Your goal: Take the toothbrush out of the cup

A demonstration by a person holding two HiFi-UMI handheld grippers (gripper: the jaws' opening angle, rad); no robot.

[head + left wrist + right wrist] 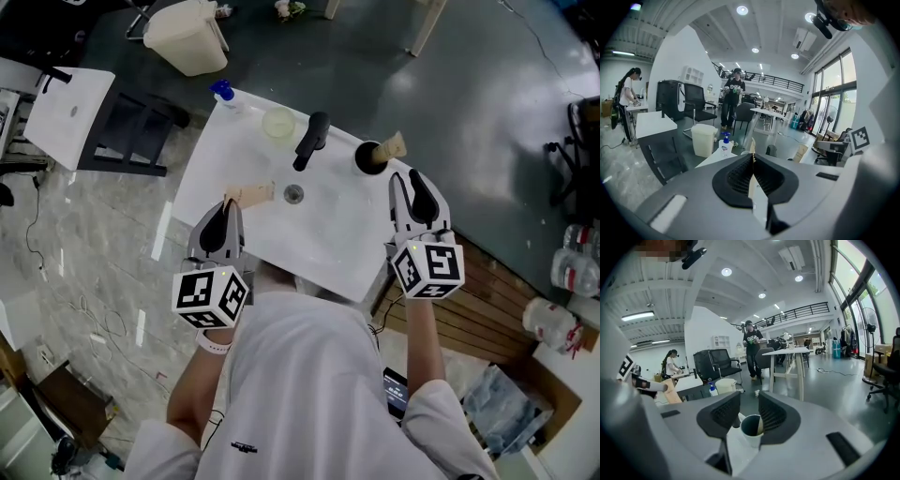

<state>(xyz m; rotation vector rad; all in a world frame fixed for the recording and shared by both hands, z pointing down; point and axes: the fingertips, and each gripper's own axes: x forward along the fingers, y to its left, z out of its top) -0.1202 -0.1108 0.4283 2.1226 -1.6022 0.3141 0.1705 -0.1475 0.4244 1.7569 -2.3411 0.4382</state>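
The toothbrush (392, 145) stands in the cup (368, 159) at the far right corner of the white washbasin (328, 248). Its long axis is steeply upright, and its tan upper end leans out over the rim toward the far right; whether that end is head or handle cannot be made out. On the basin there is one cup, one black faucet (311, 141) at the middle of the far edge, one blue-topped pump bottle (223, 92) at the far left corner, one clear round dish (278, 122) between bottle and faucet, and one drain (293, 194). Two tan flat things show: the one in the cup, and a second tan piece (251, 194) lying roughly level over the basin's left part, pointing right toward the drain. The left gripper (228, 202) has its jaws closed on that tan piece, which in the left gripper view shows edge-on as a thin cream sliver pinched between the pads. The right gripper (407, 183) has its jaws moderately apart and grips nothing; in its own view the cup (751, 427) sits framed between them, just past the tips, and no contact can be seen.
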